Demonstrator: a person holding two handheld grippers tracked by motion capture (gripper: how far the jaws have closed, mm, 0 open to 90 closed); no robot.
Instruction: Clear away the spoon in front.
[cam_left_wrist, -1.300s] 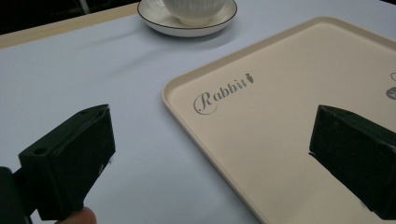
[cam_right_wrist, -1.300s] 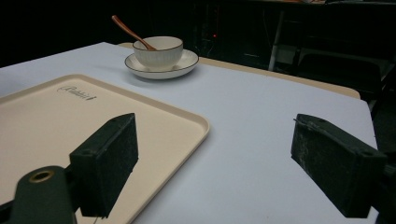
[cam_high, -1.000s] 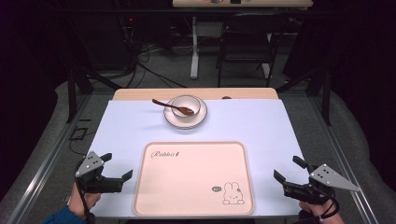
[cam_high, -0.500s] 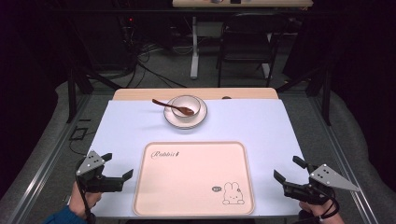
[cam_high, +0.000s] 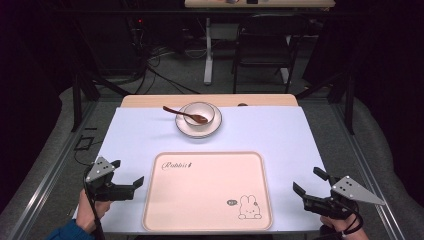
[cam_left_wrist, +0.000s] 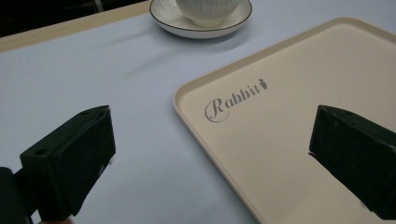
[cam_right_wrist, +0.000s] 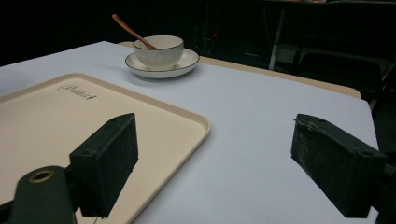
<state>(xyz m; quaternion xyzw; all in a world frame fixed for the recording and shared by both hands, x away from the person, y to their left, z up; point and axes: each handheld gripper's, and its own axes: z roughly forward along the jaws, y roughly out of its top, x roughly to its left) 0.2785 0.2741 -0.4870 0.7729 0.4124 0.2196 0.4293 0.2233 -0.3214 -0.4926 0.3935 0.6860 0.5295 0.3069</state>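
Both pairs of jaws are standing spread wide with nothing between them. The left gripper (cam_high: 125, 184) is sitting low at the left of the high view, its tips pointing at the left rim of the tray (cam_high: 207, 160) and just short of it. In the left gripper view the black pads (cam_left_wrist: 70, 158) are framing the tray's corner with the "Rabbit" lettering (cam_left_wrist: 233, 100), one pad over the pale blue table cover (cam_high: 140, 135) and the other over the tray floor. The right gripper (cam_high: 310, 187) is resting low at the right of the high view, near the tray's right rim but apart from it, and its own view is looking across the tray's near corner toward the crockery.

The tray, lying bare in the lower middle of the high view, is the nearest thing to both grippers. The bowl (cam_high: 198, 112) is sitting on its saucer (cam_high: 212, 127) in the upper middle, well apart from both grippers, with a brown spoon (cam_high: 182, 114) leaning in it, handle poking toward the upper left.

As I judge it, the risks are these: the flat tray could skate on the smooth cover if one jaw nudges the rim before the other side grips. A reach to the bowl could clip the spoon handle and flip it out, or tip the bowl off the saucer.
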